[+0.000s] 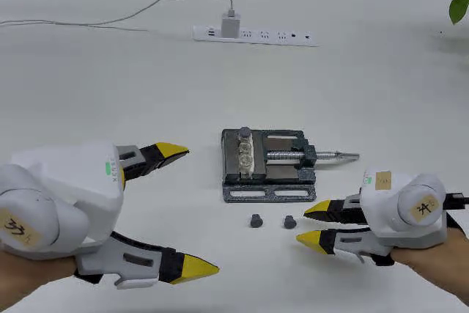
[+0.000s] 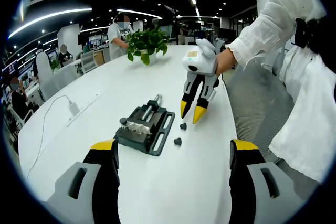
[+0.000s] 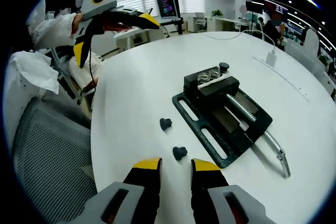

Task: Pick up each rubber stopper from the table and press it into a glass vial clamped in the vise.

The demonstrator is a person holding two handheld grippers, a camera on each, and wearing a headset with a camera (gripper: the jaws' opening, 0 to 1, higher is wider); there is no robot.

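Two small dark rubber stoppers (image 1: pixel 256 221) lie on the white counter (image 1: pixel 110 93) in the lower middle of the head view. The second stopper (image 1: pixel 289 221) is just beside the yellow tips of the right tool (image 1: pixel 311 224). Both are near the front edge of the vise (image 1: pixel 271 194), but apart from it. The vise clamps a row of glass vials (image 1: pixel 244 155), and a third stopper (image 1: pixel 245 132) seems to sit already on the vial at the upper end of the row. The right tool is empty, with only a narrow gap between its jaws. The left tool (image 1: pixel 194 209), at the lower left of the frame, is empty too and spread wide. The stoppers are probably very light, soft and a little grippy, so they should not slip, but they may roll or tip if pushed from one side. The best hold is likely across the wider head, which leaves the narrower plug end free for the vial mouth. Which end faces up cannot be told with certainty. The glass is fragile, so the pressing should be straight and gentle; the metal vise looks heavy enough not to move. For writing, a yellow sticker (image 1: pixel 18 229) on the left tool reads "33". The similar sticker on the right tool (image 1: pixel 425 208) has a hand-written mark, perhaps "4", which is not clear. No brand can be read on the power strip (image 1: pixel 256 34).
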